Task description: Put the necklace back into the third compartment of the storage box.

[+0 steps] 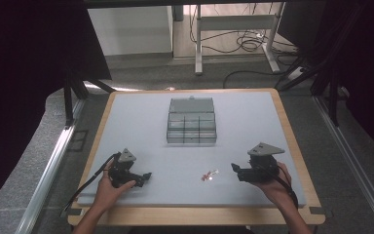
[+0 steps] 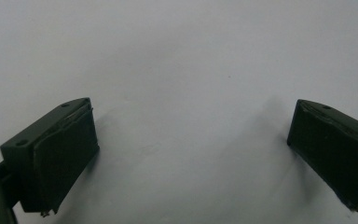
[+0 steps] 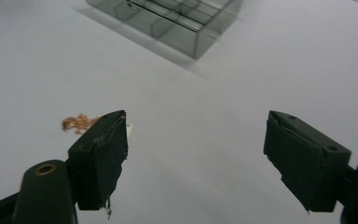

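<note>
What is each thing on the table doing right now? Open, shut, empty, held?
Compartment box: lid open, compartments look empty.
Small gold-coloured item: lying loose on the mat, untouched.
Left gripper: open, holding nothing.
Right gripper: open, holding nothing.

i can't read any text, label, brand or number from here — the clear compartment box [image 1: 192,122] and the grey table mat [image 1: 146,126] show no legible marks, and the small tag [image 1: 213,172] is too tiny.
</note>
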A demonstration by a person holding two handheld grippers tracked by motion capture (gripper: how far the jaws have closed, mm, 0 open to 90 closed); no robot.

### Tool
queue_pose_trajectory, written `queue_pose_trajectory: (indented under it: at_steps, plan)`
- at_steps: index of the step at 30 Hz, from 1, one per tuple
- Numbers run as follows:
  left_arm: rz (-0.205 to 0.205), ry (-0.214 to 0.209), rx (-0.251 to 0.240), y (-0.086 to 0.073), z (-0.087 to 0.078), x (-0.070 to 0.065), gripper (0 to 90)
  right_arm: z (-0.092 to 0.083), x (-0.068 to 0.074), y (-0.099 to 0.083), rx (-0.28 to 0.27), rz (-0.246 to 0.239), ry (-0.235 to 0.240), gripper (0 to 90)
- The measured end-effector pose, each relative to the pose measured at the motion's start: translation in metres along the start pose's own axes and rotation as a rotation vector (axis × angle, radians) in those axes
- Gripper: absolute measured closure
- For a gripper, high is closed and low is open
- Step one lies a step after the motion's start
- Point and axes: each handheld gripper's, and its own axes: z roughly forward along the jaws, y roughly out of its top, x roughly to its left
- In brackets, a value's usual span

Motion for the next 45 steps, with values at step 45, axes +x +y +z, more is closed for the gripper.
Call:
queue_pose_trajectory:
  at_steps: [45]
  plan:
    - [0.000,0.000,-0.001,0.000,0.000,0.000,1.0,0.069,0.073,0.020,0.175,-0.120,0.239,41.7]
